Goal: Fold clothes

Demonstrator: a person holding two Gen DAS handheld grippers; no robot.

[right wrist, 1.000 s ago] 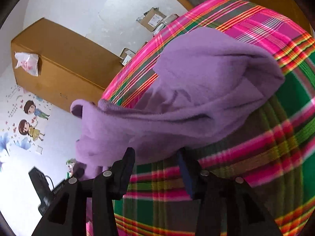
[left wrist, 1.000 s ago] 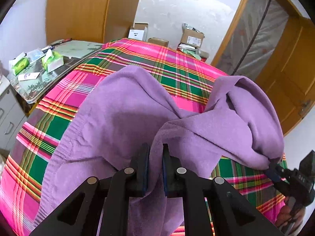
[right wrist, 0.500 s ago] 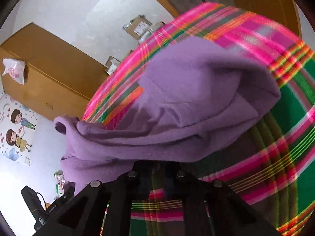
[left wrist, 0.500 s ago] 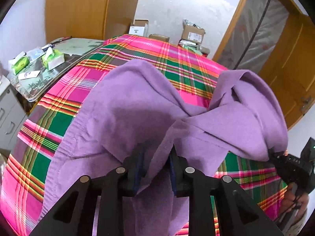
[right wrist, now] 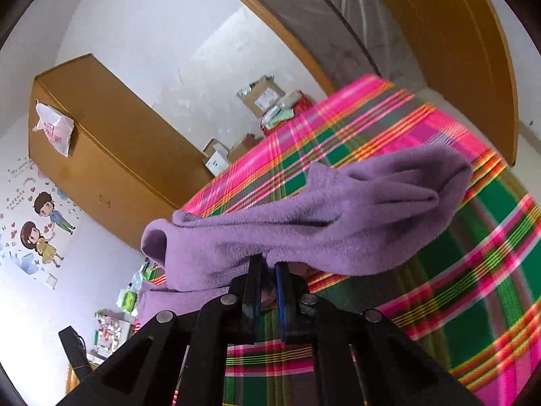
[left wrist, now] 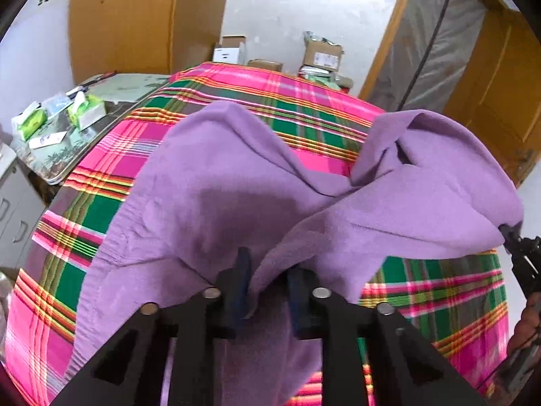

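A purple garment [left wrist: 216,182] lies across a bed covered with a pink, green and orange plaid sheet [left wrist: 101,209], its left part spread flat and its right part lifted into a bunched, tented fold. The left claw [left wrist: 267,280] sits at the near edge of the garment with a thick fold of the purple cloth running between its two blue-padded fingers [left wrist: 241,270]; its jaws have just been closing and now stand narrow, pinching that fold. The right claw [right wrist: 268,270] grips the garment's other near corner: its jaws have closed and are almost together on a small tuck of purple cloth [right wrist: 304,223], which hangs raised above the plaid sheet [right wrist: 473,270] and droops away to the right in a long roll. In the left wrist view the right claw [left wrist: 507,231] shows at the far right edge, its tip buried in the lifted corner of cloth, with part of a hand [left wrist: 527,318] below it. Beside the bed on the left stands a low tabletop [left wrist: 67,155] carrying green tissue packs [left wrist: 84,111]. Cardboard boxes [left wrist: 321,54] sit against the wall beyond the bed, next to a wooden wardrobe [left wrist: 128,20]. A cartoon sticker [right wrist: 44,223] of two children is on the wall.
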